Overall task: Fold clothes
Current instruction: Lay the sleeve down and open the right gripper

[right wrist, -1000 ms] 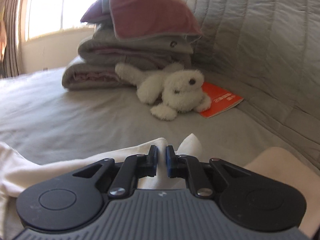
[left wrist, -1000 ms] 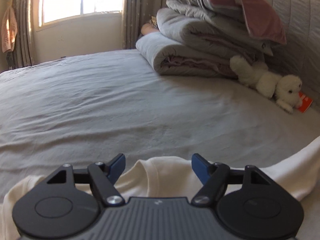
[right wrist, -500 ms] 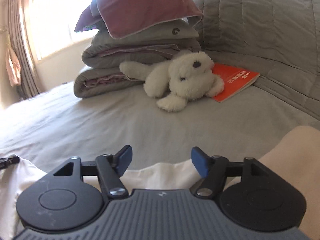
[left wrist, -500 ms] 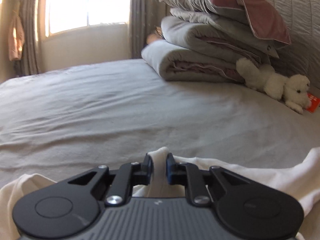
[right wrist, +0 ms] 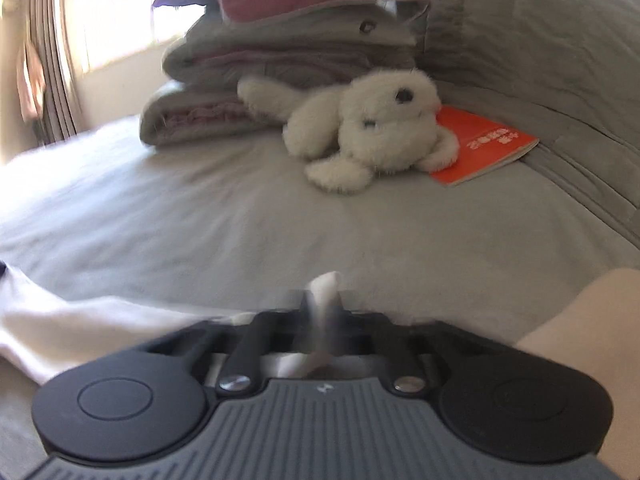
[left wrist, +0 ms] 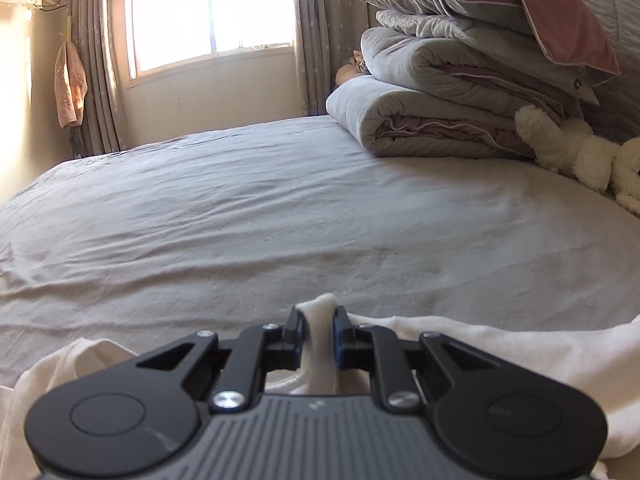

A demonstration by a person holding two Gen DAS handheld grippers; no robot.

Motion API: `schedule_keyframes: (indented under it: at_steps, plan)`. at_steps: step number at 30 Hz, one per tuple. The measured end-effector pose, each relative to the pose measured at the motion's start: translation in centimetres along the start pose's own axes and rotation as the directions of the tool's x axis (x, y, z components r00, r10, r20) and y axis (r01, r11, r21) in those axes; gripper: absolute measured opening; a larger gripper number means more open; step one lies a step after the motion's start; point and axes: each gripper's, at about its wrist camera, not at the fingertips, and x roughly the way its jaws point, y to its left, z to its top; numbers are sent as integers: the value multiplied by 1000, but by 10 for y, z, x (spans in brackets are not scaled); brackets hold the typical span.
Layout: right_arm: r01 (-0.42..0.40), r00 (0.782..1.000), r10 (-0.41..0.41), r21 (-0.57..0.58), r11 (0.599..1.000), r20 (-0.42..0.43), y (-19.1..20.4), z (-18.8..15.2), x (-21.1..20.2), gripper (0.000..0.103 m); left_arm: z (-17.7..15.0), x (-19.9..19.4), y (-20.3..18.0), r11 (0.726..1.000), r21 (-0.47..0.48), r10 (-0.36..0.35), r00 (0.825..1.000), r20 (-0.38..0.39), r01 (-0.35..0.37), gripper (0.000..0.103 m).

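Only the left wrist view shows the window [left wrist: 208, 12] and a pinkish cloth [left wrist: 71, 84] hanging beside the curtain, far to the left of the folded duvets [left wrist: 440, 120]. In this view the left gripper [left wrist: 318, 332] is closed on a pinched fold of the white garment [left wrist: 500, 356], which lies on the grey bed sheet [left wrist: 280, 220] in front of the duvets.

The right wrist view is blurred. It shows the duvets [right wrist: 280, 64] from nearer, with the white plush toy [right wrist: 368, 128] lying whole just before them. Only here the orange booklet [right wrist: 484, 144] is seen, touching the toy on its right. The right gripper [right wrist: 324, 320] has its fingers narrow, with a tip of the white garment [right wrist: 80, 320] standing between them.
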Motion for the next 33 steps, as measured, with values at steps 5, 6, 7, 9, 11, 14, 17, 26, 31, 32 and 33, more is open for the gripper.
schedule_keyframes:
  at_steps: [5,6,7,9,11,14,17,26,31,32,33]
  plan:
    - [119,990,-113,-77,990,83,20,15,-37,6,-1,-10,2,1000,-14,-10,998,58,11,15]
    - [143,987,-135,-98,985,86,24,20,-41,6,-1,-11,1,1000,-7,-10,998,64,11,15]
    - [162,985,-153,-118,980,80,26,23,-42,6,-1,-11,-1,1000,2,-9,998,68,9,15]
    - [178,984,-177,-156,972,24,28,25,-24,6,-1,-9,-4,1000,20,-7,998,59,6,15]
    - [193,979,-202,-182,964,-30,26,20,3,6,0,-4,-6,999,31,-13,999,37,12,15]
    - [231,969,-244,-190,954,-48,20,7,33,6,1,-5,-5,1000,23,-22,1000,22,21,15]
    - [275,958,-285,-177,945,-33,20,0,40,7,2,-7,-3,999,11,-30,1000,10,30,18]
    - [239,968,-239,9,971,80,-2,3,-39,43,4,-31,-7,988,3,-152,988,-2,152,46]
    - [143,990,-143,-15,990,17,2,-18,-59,43,-3,-65,-40,922,122,-369,929,-4,367,46]
    - [108,994,-108,7,994,-1,3,-24,-59,43,-6,-71,-51,896,166,-414,910,-16,411,46]
    - [74,997,-74,30,997,-18,4,-30,-59,43,-10,-76,-62,867,210,-457,889,-30,453,46]
